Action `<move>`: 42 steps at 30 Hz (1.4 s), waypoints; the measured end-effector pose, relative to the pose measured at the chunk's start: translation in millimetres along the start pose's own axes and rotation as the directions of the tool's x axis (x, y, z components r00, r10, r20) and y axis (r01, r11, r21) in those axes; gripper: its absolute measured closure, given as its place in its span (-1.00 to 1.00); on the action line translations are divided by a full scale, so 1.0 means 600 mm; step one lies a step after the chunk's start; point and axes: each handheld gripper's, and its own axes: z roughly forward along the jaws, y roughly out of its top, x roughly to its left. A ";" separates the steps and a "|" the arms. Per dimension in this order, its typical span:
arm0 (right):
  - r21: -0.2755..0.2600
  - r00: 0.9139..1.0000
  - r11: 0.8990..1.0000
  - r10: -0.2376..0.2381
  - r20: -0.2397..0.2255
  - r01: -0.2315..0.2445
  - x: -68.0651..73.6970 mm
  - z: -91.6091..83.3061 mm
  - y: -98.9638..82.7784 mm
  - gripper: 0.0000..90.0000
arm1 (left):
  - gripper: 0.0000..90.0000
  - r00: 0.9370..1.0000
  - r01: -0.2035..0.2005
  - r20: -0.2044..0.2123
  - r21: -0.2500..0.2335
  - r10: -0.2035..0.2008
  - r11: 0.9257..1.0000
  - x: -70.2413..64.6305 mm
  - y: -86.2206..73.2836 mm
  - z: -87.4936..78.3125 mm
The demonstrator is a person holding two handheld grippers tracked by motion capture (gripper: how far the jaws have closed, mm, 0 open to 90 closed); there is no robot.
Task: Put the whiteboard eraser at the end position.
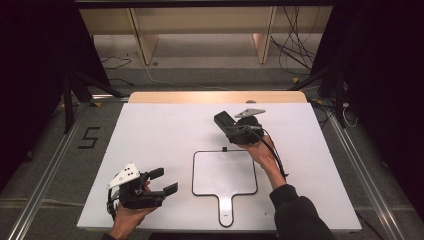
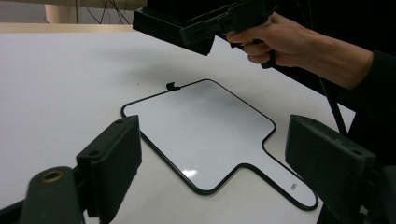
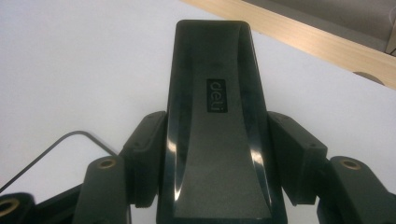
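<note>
right gripper [image 1: 231,125]: jaws pinching black eraser [image 3: 215,140] | left gripper [image 1: 162,181]: jaws spread | advice: lower eraser flat onto whiteboard [image 1: 225,172], level

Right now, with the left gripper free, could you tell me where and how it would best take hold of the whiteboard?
Probably by the handle tab. The whiteboard lies flat on the table, so its broad face gives the jaws nothing to close across. The narrow tab points to the near edge; the left gripper, open, could come from that side, low, one jaw slipping under.
</note>
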 end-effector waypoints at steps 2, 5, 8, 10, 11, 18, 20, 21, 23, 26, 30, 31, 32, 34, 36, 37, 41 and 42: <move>0.008 1.000 1.000 -0.001 0.004 0.001 -0.001 0.010 0.003 -0.08 | -0.60 1.000 0.000 0.000 -0.003 0.000 1.000 -0.001 0.000 0.000; 0.014 1.000 1.000 0.016 0.011 -0.016 -0.003 0.023 0.008 -0.08 | -0.60 1.000 0.000 0.003 -0.002 0.000 1.000 -0.001 0.000 0.000; 0.016 1.000 1.000 0.024 0.015 -0.024 -0.006 0.035 0.012 -0.08 | -0.60 1.000 0.000 0.004 -0.003 0.000 1.000 -0.001 0.000 -0.002; 0.024 0.999 0.999 0.034 0.024 -0.034 -0.007 0.043 0.014 -0.08 | -0.60 1.000 0.001 0.005 -0.005 -0.001 1.000 -0.001 0.001 -0.003; 0.024 0.999 0.999 0.039 0.026 -0.040 -0.007 0.047 0.015 -0.08 | -0.60 1.000 0.000 0.005 -0.007 0.000 1.000 -0.001 0.001 -0.003; 0.041 0.998 0.997 0.058 0.030 -0.059 -0.012 0.069 0.007 -0.07 | -0.60 1.000 -0.005 0.009 -0.006 0.005 1.000 -0.002 0.001 -0.004; 0.038 0.998 0.998 0.052 0.022 -0.053 -0.013 0.072 0.009 -0.07 | -0.60 1.000 -0.006 0.011 -0.007 0.006 1.000 -0.002 0.001 -0.004; 0.043 0.999 0.998 0.045 0.022 -0.046 -0.013 0.073 0.013 -0.07 | -0.60 1.000 -0.007 0.011 -0.009 0.007 1.000 -0.003 0.002 -0.005; 0.046 0.999 0.998 0.039 0.031 -0.040 -0.013 0.073 0.019 -0.07 | -0.60 1.000 -0.003 0.012 -0.009 0.003 1.000 -0.003 0.002 -0.004; 0.046 0.999 0.998 0.033 0.042 -0.035 -0.013 0.076 0.025 -0.07 | -0.60 1.000 -0.004 0.012 -0.008 0.004 1.000 -0.003 0.001 -0.004; 0.054 0.998 0.998 0.036 0.046 -0.038 -0.015 0.080 0.023 -0.07 | -0.60 1.000 0.000 0.011 -0.010 0.000 1.000 -0.002 0.002 -0.006; 0.052 0.998 0.998 0.044 0.043 -0.046 -0.016 0.080 0.023 -0.07 | -0.60 1.000 0.000 0.010 -0.011 0.000 1.000 -0.002 0.002 -0.006; 0.049 0.998 0.998 0.043 0.044 -0.045 -0.016 0.080 0.022 -0.07 | -0.60 1.000 0.000 0.011 -0.011 0.000 1.000 -0.002 0.002 -0.006; 0.048 0.998 0.998 0.038 0.043 -0.040 -0.014 0.081 0.022 -0.07 | -0.60 1.000 -0.002 0.012 -0.012 0.002 1.000 -0.003 0.002 -0.006; 0.050 0.998 0.998 0.037 0.043 -0.039 -0.013 0.081 0.021 -0.07 | -0.60 1.000 -0.002 0.011 -0.010 0.002 1.000 -0.003 0.002 -0.006; 0.049 0.998 0.998 0.044 0.041 -0.046 -0.013 0.081 0.021 -0.07 | -0.60 1.000 -0.001 0.011 -0.011 0.001 1.000 -0.003 0.002 -0.006; 0.048 0.998 0.998 0.049 0.042 -0.051 -0.013 0.081 0.020 -0.07 | -0.60 1.000 -0.002 0.011 -0.010 0.003 1.000 -0.003 0.002 -0.007; 0.048 0.998 0.997 0.050 0.042 -0.052 -0.013 0.081 0.019 -0.07 | -0.60 1.000 -0.003 0.011 -0.010 0.003 1.000 -0.003 0.002 -0.007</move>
